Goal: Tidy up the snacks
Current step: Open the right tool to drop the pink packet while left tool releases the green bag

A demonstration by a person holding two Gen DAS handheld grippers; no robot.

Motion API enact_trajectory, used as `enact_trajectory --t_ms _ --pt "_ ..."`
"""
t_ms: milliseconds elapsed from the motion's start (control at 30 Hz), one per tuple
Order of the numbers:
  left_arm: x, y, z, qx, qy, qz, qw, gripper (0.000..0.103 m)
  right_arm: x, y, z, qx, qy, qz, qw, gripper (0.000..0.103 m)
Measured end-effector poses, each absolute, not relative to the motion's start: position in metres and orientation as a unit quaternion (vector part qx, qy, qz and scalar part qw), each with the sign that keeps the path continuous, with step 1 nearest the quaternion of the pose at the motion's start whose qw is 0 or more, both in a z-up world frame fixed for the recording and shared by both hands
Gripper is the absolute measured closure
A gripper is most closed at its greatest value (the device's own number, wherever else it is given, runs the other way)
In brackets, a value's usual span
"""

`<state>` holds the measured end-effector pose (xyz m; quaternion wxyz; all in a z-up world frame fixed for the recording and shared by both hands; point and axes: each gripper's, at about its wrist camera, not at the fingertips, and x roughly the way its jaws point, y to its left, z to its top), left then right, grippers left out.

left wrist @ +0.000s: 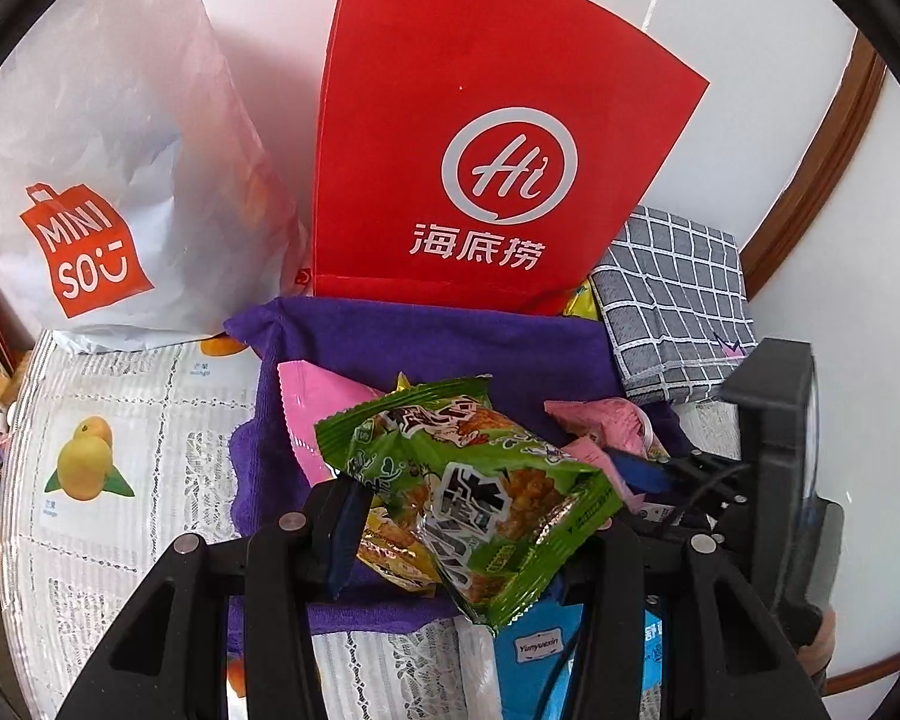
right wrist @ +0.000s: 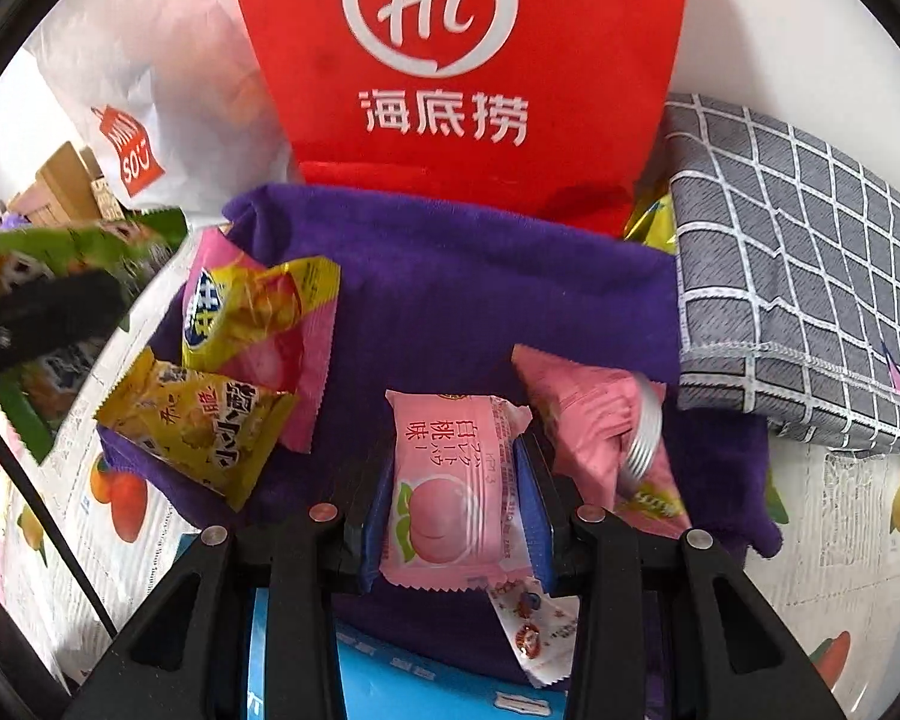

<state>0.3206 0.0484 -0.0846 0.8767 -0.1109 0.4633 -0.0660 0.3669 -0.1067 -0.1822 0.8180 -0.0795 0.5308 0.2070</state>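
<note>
My left gripper is shut on a green snack packet and holds it above the purple towel; the packet also shows at the left in the right wrist view. My right gripper is shut on a pink peach snack packet over the purple towel. On the towel lie two yellow packets, a pink packet under them and another pink packet on the right. The red Haidilao bag stands behind the towel.
A white Miniso bag stands at the back left. A folded grey checked cloth lies at the right. A fruit-print tablecloth covers the table. A blue pack and a small white packet lie near the front.
</note>
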Motion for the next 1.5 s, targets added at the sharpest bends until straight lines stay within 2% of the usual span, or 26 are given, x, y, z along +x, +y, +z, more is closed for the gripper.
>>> enact_trajectory --t_ms 367,433,567,733,800,1500 --pt "0.322 0.044 -0.088 -0.107 0.471 -0.064 0.873 0.058 0.37 -0.109 -0.189 -0.084 0.544 0.193 0.812 0.061" --pt "0.323 0.043 -0.089 -0.108 0.473 -0.065 0.872 0.058 0.372 -0.108 -0.193 -0.088 0.549 0.195 0.808 0.052" --pt "0.325 0.041 -0.092 -0.108 0.478 -0.068 0.869 0.058 0.376 -0.107 -0.196 -0.083 0.558 0.194 0.803 0.05" --pt "0.33 0.041 -0.102 -0.122 0.495 -0.074 0.857 0.058 0.375 -0.119 -0.179 -0.07 0.543 0.201 0.813 0.031" --pt "0.332 0.041 -0.106 -0.133 0.5 -0.079 0.852 0.058 0.375 -0.123 -0.173 -0.07 0.536 0.197 0.818 0.028" --pt "0.351 0.05 -0.138 -0.172 0.52 -0.024 0.837 0.056 0.367 -0.137 -0.13 -0.046 0.496 0.186 0.847 0.028"
